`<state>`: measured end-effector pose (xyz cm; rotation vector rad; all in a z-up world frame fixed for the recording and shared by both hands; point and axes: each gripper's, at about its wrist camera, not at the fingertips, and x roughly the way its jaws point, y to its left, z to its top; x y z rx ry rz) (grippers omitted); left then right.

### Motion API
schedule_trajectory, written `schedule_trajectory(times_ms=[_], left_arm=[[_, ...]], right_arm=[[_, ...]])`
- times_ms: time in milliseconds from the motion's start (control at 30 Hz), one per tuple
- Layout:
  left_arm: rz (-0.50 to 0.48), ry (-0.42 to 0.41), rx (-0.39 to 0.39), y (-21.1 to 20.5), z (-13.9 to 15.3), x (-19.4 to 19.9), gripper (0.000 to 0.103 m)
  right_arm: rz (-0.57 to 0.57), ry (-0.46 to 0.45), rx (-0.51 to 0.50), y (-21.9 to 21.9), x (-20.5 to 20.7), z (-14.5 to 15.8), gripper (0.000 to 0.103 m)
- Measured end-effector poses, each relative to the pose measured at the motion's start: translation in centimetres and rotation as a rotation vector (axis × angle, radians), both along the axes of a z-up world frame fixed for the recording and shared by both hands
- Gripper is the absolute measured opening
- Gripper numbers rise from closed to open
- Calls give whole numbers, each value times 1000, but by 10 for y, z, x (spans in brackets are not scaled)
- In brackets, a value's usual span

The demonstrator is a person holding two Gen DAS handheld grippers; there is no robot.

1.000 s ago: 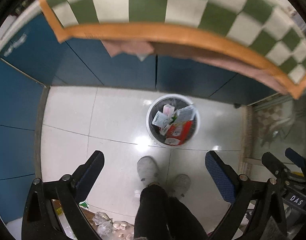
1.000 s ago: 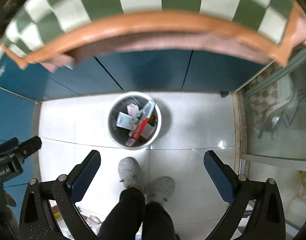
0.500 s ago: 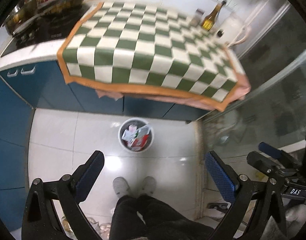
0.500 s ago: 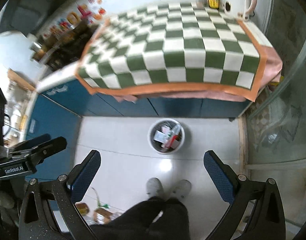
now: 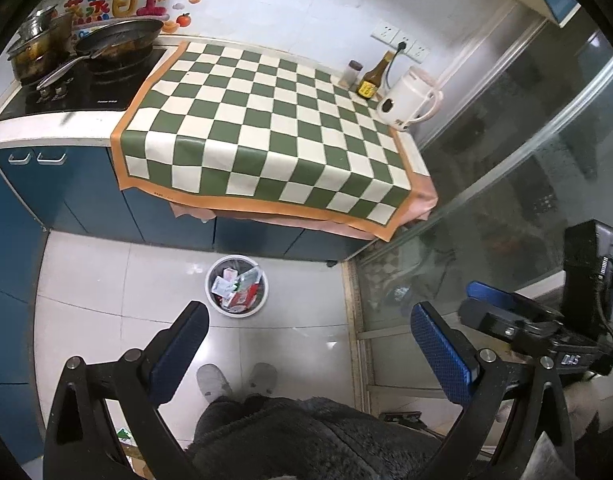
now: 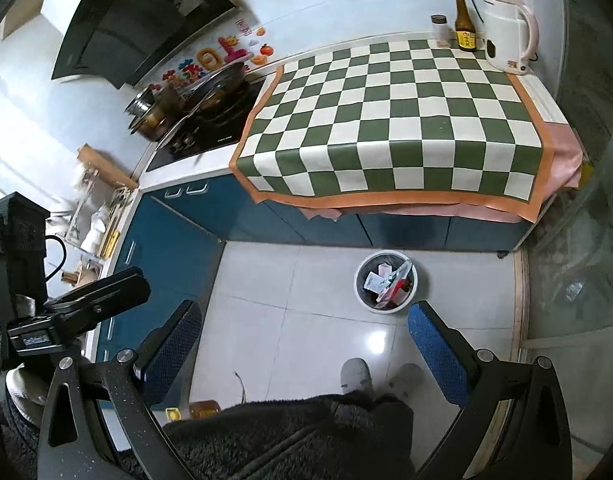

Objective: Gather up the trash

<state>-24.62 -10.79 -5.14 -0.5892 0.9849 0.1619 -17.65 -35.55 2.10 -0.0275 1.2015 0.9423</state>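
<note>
Trash bin (image 5: 237, 286) on the floor, far beyond both tools; left tool (image 5: 310, 342) and right tool (image 6: 304, 338) spread apart, empty

Bright, fisheye-warped, perhaps slightly blurred

Trash-filled bin (image 6: 386, 288) below checkered counter (image 6: 402, 120)

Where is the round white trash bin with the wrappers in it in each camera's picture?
Left wrist view: the round white trash bin stands on the floor, left of centre, above the left gripper.
Right wrist view: the bin stands right of centre, above the right gripper.
Shared landmark: the green and white checked cloth on the counter behind the bin.
</note>
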Motion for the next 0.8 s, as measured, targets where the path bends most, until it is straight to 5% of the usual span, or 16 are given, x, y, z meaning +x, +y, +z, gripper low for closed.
schedule_trajectory(times_ms=[800], left_arm=[[0, 8, -58, -11, -5, -3, 103]], right_arm=[[12, 50, -35, -2, 6, -13, 103]])
